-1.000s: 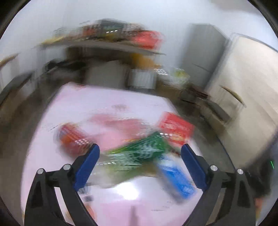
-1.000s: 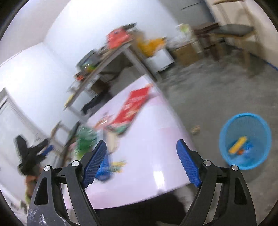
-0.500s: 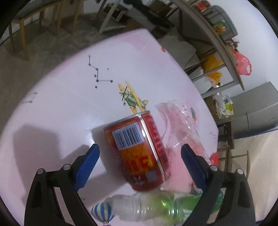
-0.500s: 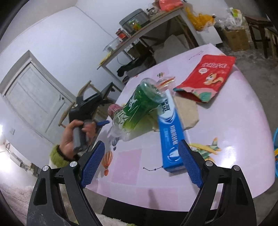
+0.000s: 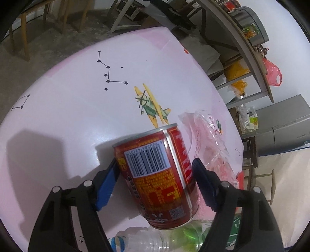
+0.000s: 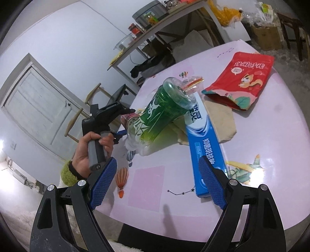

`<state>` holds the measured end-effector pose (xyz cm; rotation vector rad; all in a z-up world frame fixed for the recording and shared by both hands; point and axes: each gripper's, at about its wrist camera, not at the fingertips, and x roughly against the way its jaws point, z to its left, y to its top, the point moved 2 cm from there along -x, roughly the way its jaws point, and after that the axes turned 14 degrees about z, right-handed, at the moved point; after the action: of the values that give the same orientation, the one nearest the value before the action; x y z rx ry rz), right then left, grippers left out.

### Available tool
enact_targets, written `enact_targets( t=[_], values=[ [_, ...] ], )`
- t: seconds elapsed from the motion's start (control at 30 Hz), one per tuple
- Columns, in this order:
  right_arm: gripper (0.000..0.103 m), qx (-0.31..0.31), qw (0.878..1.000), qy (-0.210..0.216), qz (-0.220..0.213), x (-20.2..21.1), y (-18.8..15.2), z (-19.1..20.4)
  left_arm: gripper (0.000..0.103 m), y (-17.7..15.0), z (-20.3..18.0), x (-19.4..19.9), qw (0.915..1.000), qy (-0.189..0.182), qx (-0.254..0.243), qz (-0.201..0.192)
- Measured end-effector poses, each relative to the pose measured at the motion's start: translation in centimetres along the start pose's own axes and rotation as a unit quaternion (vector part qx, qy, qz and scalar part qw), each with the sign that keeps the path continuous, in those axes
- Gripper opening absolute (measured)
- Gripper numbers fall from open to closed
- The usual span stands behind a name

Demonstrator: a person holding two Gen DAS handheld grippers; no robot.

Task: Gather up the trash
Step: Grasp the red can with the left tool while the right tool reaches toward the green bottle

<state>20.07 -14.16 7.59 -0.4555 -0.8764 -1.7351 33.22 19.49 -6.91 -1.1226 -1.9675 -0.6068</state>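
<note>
My left gripper (image 5: 155, 164) is shut on a red drink can (image 5: 158, 178) lying on the pink table (image 5: 77, 108); both blue pads press its sides. A clear-green plastic bottle (image 5: 174, 238) lies just below it, and a crumpled clear wrapper (image 5: 209, 135) lies to its right. My right gripper (image 6: 157, 178) is open and empty above the table's near edge. Ahead of it lie a blue toothpaste box (image 6: 205, 145), the green bottle (image 6: 160, 112) and a red snack bag (image 6: 244, 77). The left gripper (image 6: 116, 114) shows there at the left, in a hand.
A beige paper piece (image 6: 222, 120) lies under the blue box. A cluttered shelf table (image 6: 170, 15) stands behind the pink table. Wooden chairs (image 5: 25, 29) stand on the grey floor beyond the far edge. A white door (image 6: 38, 106) is at the left.
My left gripper has moved in and closed its pads on the red can. My right gripper has come a little closer to the table and stayed open.
</note>
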Motion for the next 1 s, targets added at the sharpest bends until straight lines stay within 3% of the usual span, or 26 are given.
enact_targets(
  t=[0.27,0.5,1.0],
  values=[
    [0.082,-0.049,0.997,0.050,0.012,-1.5,1.8,0.0,0.073,-1.1,1.6,1.3,0.9995,0.000,-0.025,-0.020],
    [0.082,-0.145,0.982,0.115,0.026,-5.1,3.8,-0.6,0.072,-2.2,2.1,1.8,0.9981,0.003,-0.053,-0.031],
    [0.082,-0.281,0.958,0.054,0.003,-12.3,7.1,0.6,0.072,-2.5,2.7,1.9,0.9969,-0.014,-0.072,-0.029]
  ],
)
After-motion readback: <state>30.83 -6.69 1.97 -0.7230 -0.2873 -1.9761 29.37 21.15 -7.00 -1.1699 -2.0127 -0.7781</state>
